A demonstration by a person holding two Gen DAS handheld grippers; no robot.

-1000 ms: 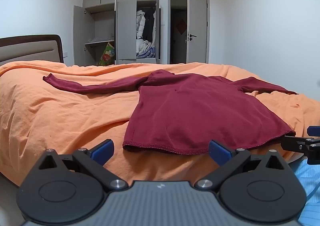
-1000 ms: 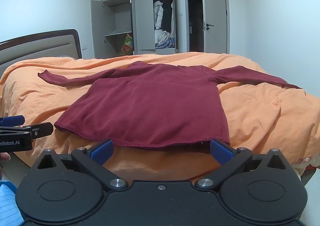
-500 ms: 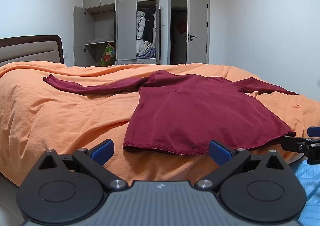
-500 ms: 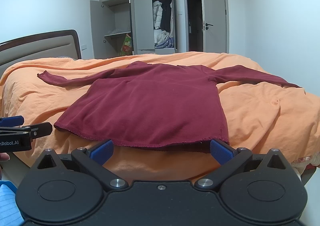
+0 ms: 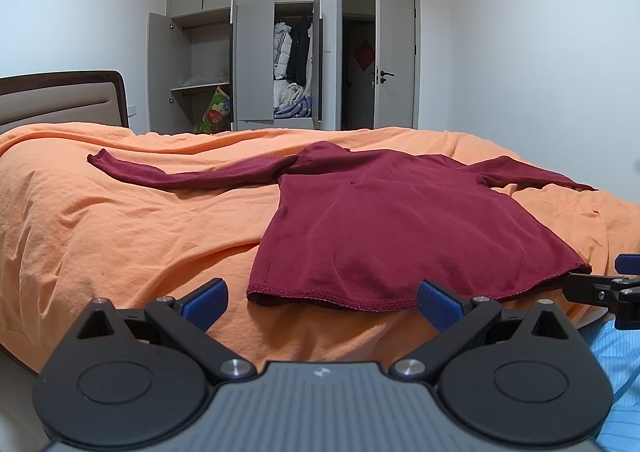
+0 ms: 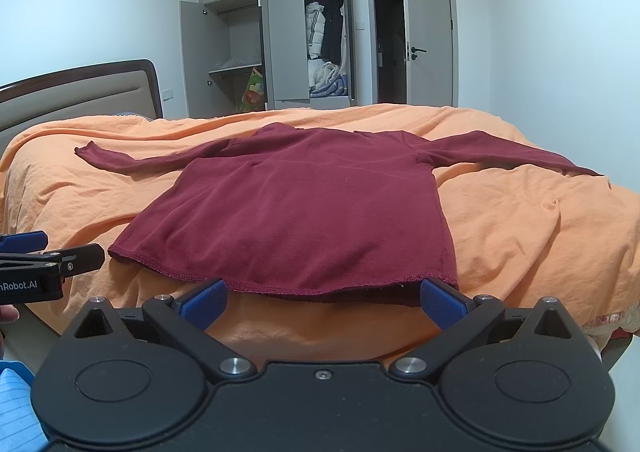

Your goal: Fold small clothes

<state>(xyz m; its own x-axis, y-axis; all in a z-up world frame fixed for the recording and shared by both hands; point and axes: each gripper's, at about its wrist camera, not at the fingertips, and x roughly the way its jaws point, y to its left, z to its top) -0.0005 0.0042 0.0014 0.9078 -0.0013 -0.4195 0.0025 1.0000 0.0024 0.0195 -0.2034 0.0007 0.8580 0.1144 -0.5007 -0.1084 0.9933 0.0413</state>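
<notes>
A dark red long-sleeved top (image 5: 384, 228) (image 6: 308, 212) lies flat on the orange bed cover, both sleeves spread out sideways, hem toward me. My left gripper (image 5: 322, 302) is open just short of the hem's left part, nothing between its blue pads. My right gripper (image 6: 323, 302) is open too, hovering at the hem's right part, which runs between its fingers without being pinched. Each gripper shows at the edge of the other's view: the right one (image 5: 600, 288), the left one (image 6: 52, 256).
The bed (image 5: 120, 220) has a padded headboard (image 6: 80, 96) at the left. Behind it stand an open grey wardrobe (image 5: 240, 64) with hanging clothes and an open door (image 5: 396, 60). A light blue sleeve (image 5: 616, 364) shows at the lower right.
Both grippers have crept slightly forward and up toward the hem. The top has not moved, and both grippers stay open.
</notes>
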